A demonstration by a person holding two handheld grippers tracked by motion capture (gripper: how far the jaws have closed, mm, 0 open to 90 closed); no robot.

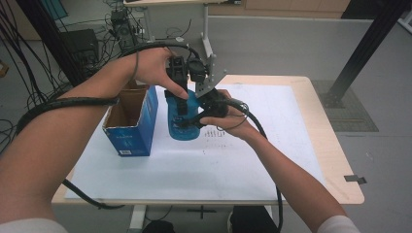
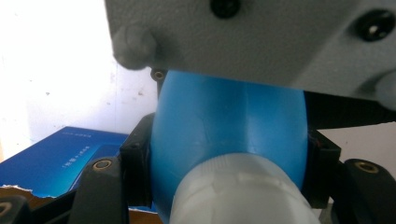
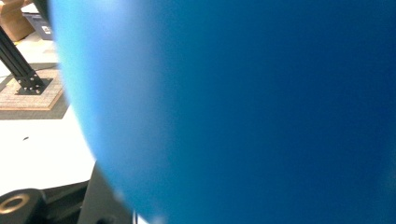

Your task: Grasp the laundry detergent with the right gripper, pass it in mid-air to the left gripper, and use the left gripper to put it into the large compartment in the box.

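Here we see, from the high view, a person's two forearms reaching in over a white-topped table [image 1: 272,160], each hand holding a gripper. Both grippers meet at a blue bottle [image 1: 180,127] held upright above the tabletop, just beside an open blue cardboard box [image 1: 130,138] on its left. The left gripper [image 1: 180,99] comes down from above, and in the left gripper view its black jaws pinch the blue bottle [image 2: 224,121] on either side, near its whitish cap [image 2: 240,191]. The right gripper [image 1: 206,114] presses in from the right; in its own view the bottle's blue wall [image 3: 243,112] sits very close, held between the jaws.
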